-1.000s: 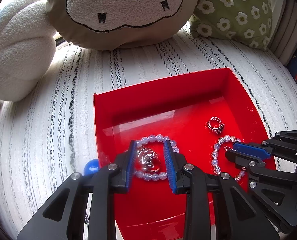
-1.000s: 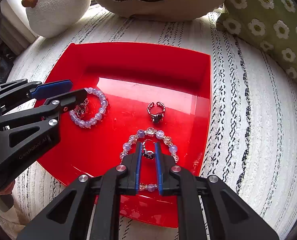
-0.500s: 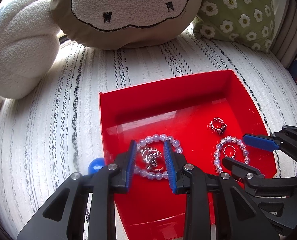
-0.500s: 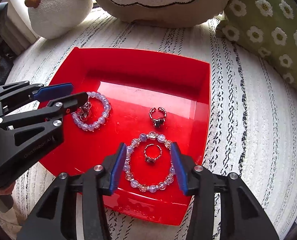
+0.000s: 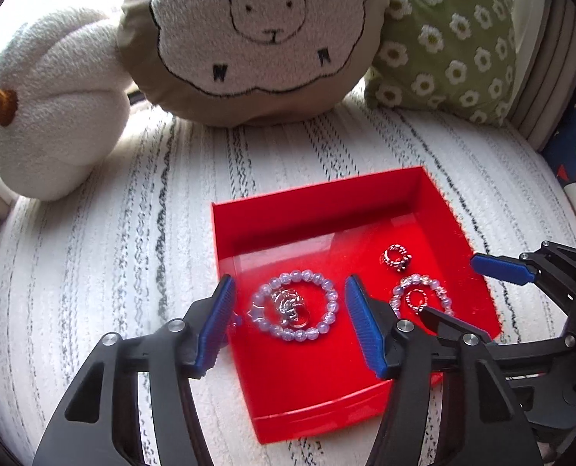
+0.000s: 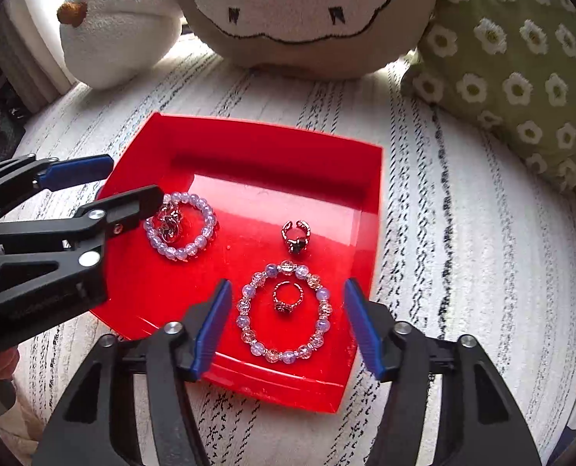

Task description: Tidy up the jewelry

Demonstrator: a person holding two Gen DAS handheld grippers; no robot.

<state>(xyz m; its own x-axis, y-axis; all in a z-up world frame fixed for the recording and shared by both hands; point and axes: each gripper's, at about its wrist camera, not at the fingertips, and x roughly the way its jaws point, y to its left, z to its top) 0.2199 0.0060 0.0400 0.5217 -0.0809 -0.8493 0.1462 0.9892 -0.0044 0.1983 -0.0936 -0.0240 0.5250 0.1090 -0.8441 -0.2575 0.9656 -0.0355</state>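
Red tray (image 5: 319,217): square and shallow, resting on the white black-streaked blanket (image 5: 94,256); every jewelry piece lies inside it.
Lavender bead bracelet (image 5: 294,306): flat on the tray floor toward the tray's left side, ringing a silver charm (image 5: 290,305) that lies within its loop.
Mixed bead bracelet (image 6: 284,312): pink, clear and lilac beads, flat near the tray's front right corner, with a small silver ring (image 6: 286,299) lying inside its circle, apart from the beads.
Dark-stone ring (image 6: 296,235): open-band ring, alone on the tray floor, just behind the mixed bead bracelet and well right of the lavender one.
Left gripper (image 5: 288,322): jaws spread wide, gripping nothing; its blue pads (image 5: 360,322) flank the lavender bead bracelet without touching it, the left pad over the tray's left rim.
Right gripper (image 6: 286,324): jaws spread wide, gripping nothing; its pads flank the mixed bead bracelet, clear of the beads, the right pad at the tray's right rim.
Contact height: whether either gripper's tips touch the tray floor cannot be told.
Sheep-face cushion (image 5: 257,39): on the blanket, well behind the tray.
White plush cushion (image 5: 51,105): behind the tray to its left, with a brown centre button.
Green daisy-print pillow (image 5: 447,46): behind the tray to its right.
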